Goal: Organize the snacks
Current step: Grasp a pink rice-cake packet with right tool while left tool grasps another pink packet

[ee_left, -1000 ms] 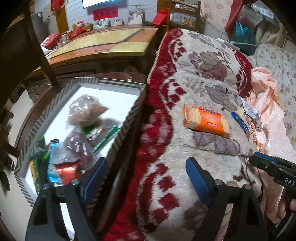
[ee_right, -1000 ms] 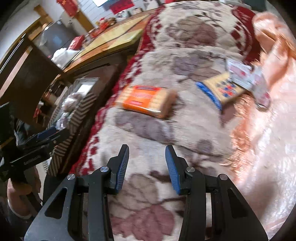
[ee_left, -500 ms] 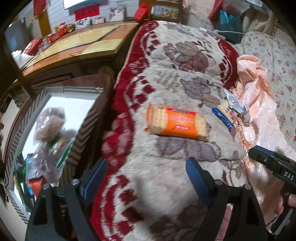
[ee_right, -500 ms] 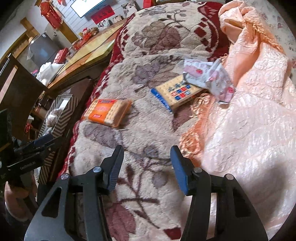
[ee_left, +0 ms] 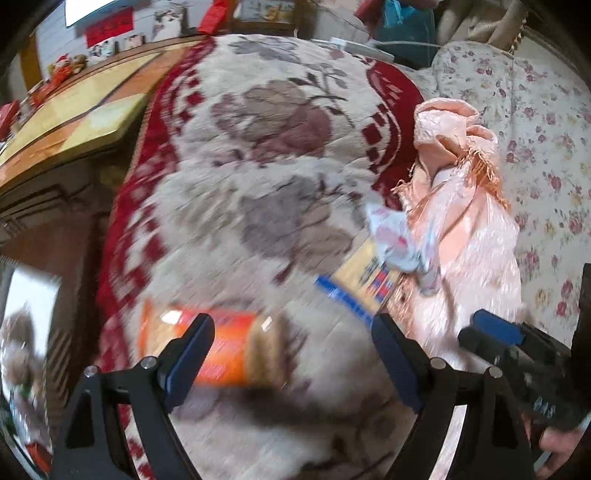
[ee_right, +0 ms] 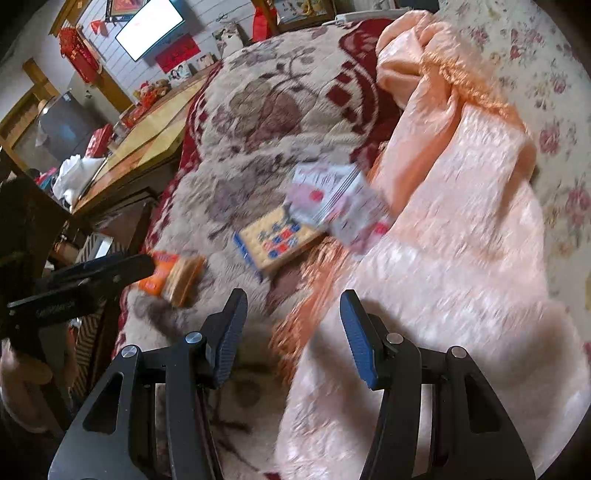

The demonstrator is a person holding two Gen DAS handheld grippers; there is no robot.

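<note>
Blanket [ee_left: 258, 184]: plush, floral, red-bordered.
Biscuit pack [ee_left: 229, 354]: orange, oblong; print blurred.
Cracker box [ee_right: 277, 240]: flat, yellow-blue.
Left gripper [ee_left: 291, 354]: jaws apart, empty.
Right gripper [ee_right: 291, 332]: jaws apart, empty.

No wording can be read for certain. The yellow cracker box [ee_right: 277, 236] carries red and blue characters, too blurred to make out. The red banner [ee_left: 109, 30] on the far wall shows only smudges (likewise the pale lettering on each gripper's black body).
</note>
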